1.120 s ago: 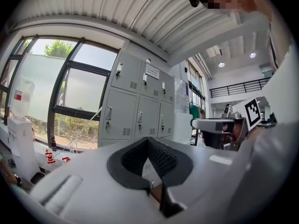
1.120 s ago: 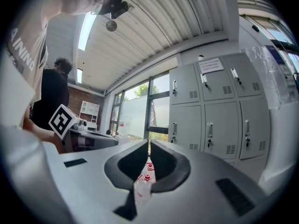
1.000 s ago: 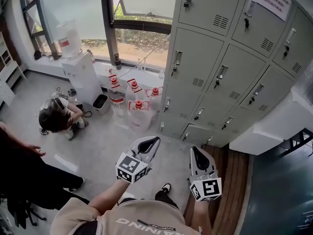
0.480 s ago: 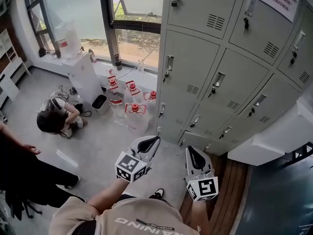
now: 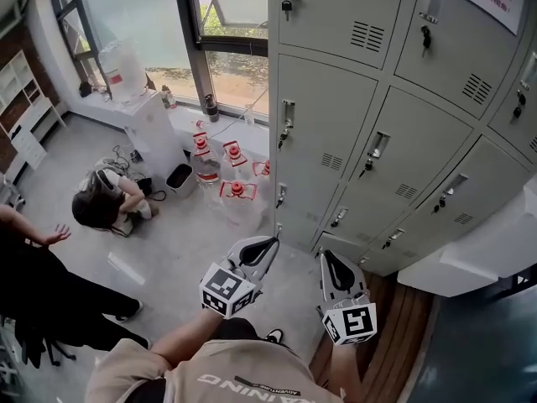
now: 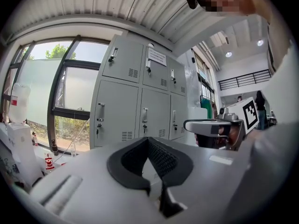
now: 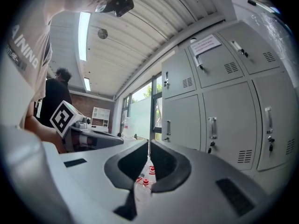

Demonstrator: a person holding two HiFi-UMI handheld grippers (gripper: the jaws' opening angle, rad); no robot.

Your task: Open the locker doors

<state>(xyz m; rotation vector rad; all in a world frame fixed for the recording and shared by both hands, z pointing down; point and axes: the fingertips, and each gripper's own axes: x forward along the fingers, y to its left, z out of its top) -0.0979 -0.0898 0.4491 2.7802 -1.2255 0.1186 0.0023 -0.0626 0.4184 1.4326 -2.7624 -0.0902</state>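
Observation:
A bank of grey lockers [image 5: 336, 133] fills the upper right of the head view, every door closed, each with a small vertical handle [image 5: 288, 116] and a lock. My left gripper [image 5: 268, 243] and right gripper [image 5: 325, 259] hover side by side over the floor, short of the bottom lockers and touching nothing. Both are shut and empty. The left gripper view has its jaws [image 6: 148, 143] closed, with the lockers [image 6: 117, 111] ahead. From the right gripper [image 7: 149, 144], the locker doors [image 7: 219, 120] lie to the right.
A white water dispenser [image 5: 147, 124] stands by the window [image 5: 226, 23], with several red-capped water bottles [image 5: 235, 190] beside the lockers. One person crouches on the floor [image 5: 105, 204]; another in black stands at left [image 5: 42, 284]. A white block [image 5: 495, 250] is at right.
The view has drawn nearer to the lockers, which now sit further left and look larger. Both grippers stay shut and keep about the same place in the picture.

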